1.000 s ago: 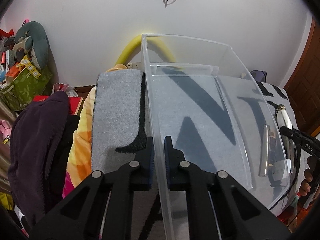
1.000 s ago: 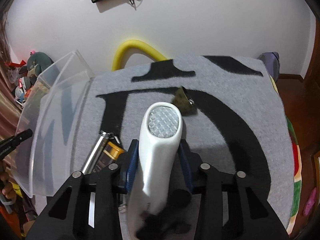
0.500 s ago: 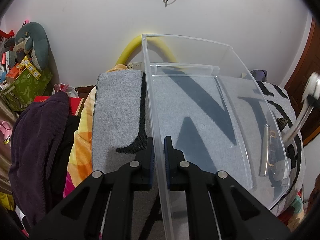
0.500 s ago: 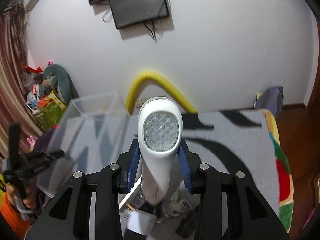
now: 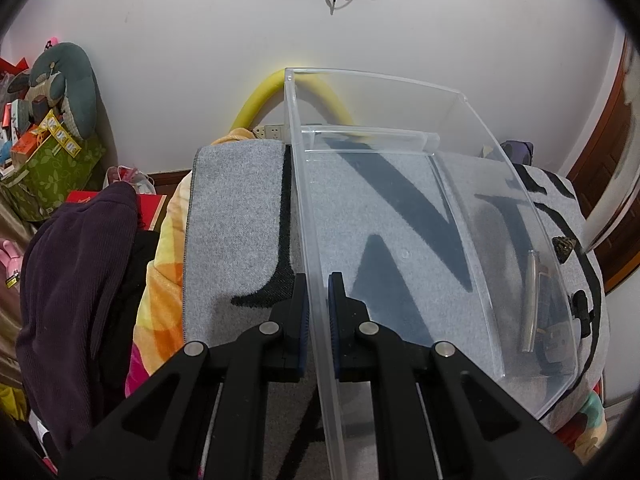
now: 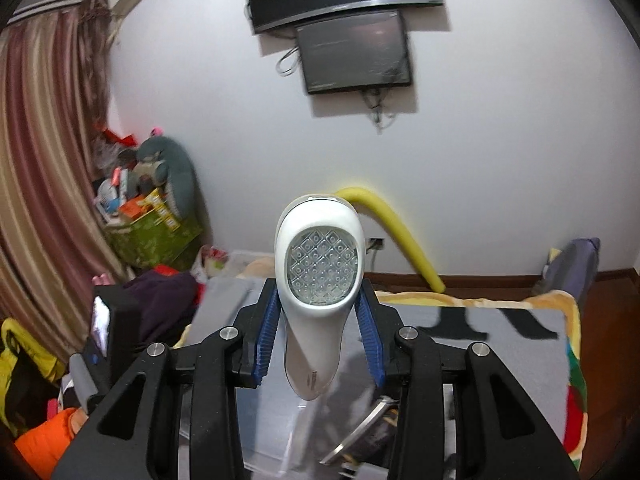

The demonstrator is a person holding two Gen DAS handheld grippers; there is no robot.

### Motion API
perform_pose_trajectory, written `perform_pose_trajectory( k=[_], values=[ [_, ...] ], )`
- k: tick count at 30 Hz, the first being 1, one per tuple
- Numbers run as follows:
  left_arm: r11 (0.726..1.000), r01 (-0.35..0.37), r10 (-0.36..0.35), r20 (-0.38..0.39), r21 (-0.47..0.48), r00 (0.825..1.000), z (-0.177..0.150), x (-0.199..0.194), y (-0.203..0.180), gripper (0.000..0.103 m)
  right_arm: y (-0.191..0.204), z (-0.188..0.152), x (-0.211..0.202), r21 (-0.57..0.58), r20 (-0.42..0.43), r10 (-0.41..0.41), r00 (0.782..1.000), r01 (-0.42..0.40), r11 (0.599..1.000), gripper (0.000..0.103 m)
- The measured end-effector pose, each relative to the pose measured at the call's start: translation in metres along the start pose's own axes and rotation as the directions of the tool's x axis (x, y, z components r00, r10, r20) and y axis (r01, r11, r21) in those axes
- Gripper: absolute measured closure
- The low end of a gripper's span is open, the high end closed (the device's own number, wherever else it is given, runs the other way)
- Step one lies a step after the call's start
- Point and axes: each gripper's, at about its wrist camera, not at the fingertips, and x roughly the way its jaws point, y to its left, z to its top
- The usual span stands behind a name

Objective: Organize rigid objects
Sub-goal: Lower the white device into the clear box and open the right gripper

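Right gripper (image 6: pixel 318 338), clamping white lamp (image 6: pixel 320 276), should lower it inside clear bin (image 5: pixel 460 184), steadied by left gripper (image 5: pixel 317 312) pinching its wall.

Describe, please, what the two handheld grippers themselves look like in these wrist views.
Both are matte black plastic. The left gripper has two angular linkage arms with triangular cut-outs, silver round pivot pins and dark blue finger pads. The right gripper has the same build, but its ribbed pads look brighter blue. No cables, printed markings or sleeves show.

Grey black-lettered mat (image 5: pixel 240 216), white lamp (image 6: pixel 318 300), yellow tube (image 6: pixel 392 232)
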Motion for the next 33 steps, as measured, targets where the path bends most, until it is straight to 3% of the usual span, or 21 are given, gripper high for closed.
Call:
perform_pose_trajectory(
  k=[7, 13, 23, 29, 33],
  values=[
    [1.0, 0.006, -0.006, -0.001, -0.005, 1.0, 0.002, 0.001, 0.0, 0.095, 0.03, -0.017, 0.057, -0.081, -0.159, 0.013, 0.987, -0.026, 0.996, 0.068],
    [1.0, 0.009, -0.009, 0.001, -0.001, 1.0, 0.001, 0.001, 0.0, 0.095, 0.05, -0.037, 0.108, -0.154, -0.28, -0.027, 0.96, -0.017, 0.988, 0.068],
    [1.0, 0.019, -0.018, 0.003, -0.004, 1.0, 0.002, 0.001, 0.001, 0.094, 0.055, -0.059, 0.155, -0.206, -0.408, -0.097, 0.908, 0.012, 0.978, 0.068],
    [1.0, 0.02, -0.02, -0.001, -0.008, 1.0, 0.003, 0.001, 0.001, 0.094, 0.06, -0.064, 0.139, -0.246, -0.393, -0.1, 0.914, 0.001, 0.969, 0.067],
    [1.0, 0.016, -0.016, -0.003, -0.006, 1.0, 0.003, 0.001, 0.002, 0.094, 0.047, -0.058, 0.105, -0.227, -0.338, -0.083, 0.938, 0.004, 0.974, 0.054]
  ],
)
